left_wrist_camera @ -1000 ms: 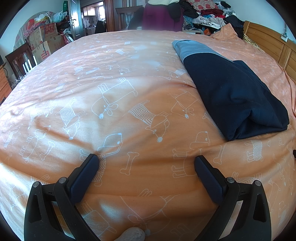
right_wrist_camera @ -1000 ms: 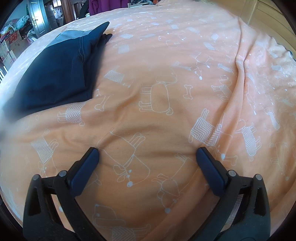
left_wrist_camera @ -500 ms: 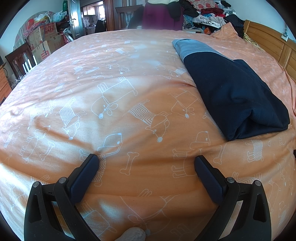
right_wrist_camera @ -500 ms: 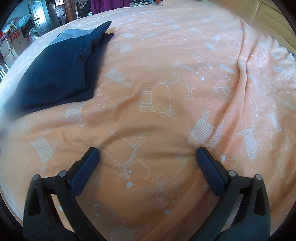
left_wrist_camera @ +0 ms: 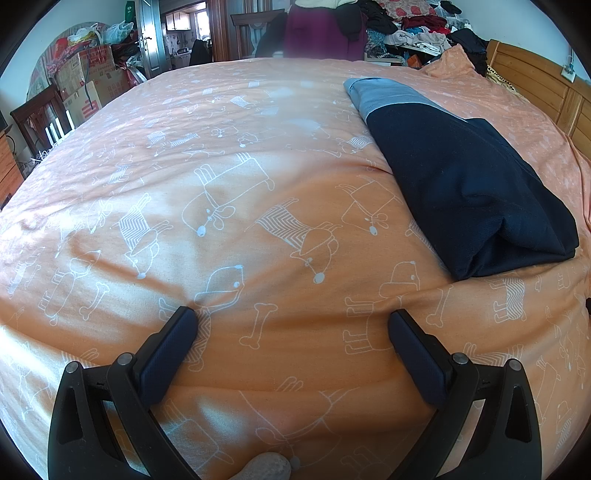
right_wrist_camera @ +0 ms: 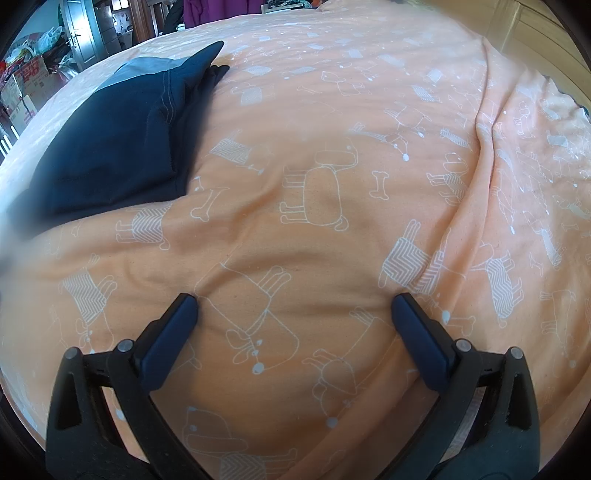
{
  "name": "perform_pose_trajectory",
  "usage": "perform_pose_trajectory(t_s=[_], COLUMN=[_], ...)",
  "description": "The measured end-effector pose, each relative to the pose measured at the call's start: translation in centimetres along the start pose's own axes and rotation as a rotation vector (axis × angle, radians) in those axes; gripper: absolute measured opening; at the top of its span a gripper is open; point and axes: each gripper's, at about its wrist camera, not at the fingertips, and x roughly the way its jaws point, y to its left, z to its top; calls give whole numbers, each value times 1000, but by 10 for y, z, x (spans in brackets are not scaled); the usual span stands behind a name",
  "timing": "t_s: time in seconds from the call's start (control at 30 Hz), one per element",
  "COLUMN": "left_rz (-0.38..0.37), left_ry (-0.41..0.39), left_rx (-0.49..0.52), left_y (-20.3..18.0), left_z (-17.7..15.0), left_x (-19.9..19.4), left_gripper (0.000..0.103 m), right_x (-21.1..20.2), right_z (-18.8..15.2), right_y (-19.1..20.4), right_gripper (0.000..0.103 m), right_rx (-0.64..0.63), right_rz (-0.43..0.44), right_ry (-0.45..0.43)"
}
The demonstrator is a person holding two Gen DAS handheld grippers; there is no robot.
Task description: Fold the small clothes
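- Landmark: garment, dark navy with a grey-blue band at its far end, folded into a long bundle, lying on the bedspread, which is orange with white dog and bone outlines.
- Far left of the garment, past the bed edge: cardboard boxes, a dark wooden chair, an open door.
- Left gripper: jaws spread wide, nothing between them. Both pads press onto the bedspread, left of and nearer than the garment, well apart from it.
- Small pale lump at the bottom edge of the left view, nearer than that gripper; cannot tell what it is.
- Beyond the garment: a heap of clothes off the far side of the bed.
- Right of the garment: wooden headboard.
- Right view: garment sits upper left, white stitch line showing, a dark corner poking up at its far end.
- Right gripper: jaws wide, empty, pads on the bedspread, right of and nearer than the garment, not touching it.
- Further right of the garment: a long raised fold in the bedspread.
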Motion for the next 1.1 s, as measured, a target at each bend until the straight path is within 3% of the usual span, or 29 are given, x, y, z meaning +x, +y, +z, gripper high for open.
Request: perform_pose_trajectory(t_s=[1.1], left_rz=[4], left_ry=[1], left_rx=[2], left_y=[0], left_z=[0], left_x=[1], left_gripper=[103], right_x=[0], right_z=[0], right_y=[3], right_gripper=[103], right_rx=[-3], right_rz=[-5], right_ry=[0])
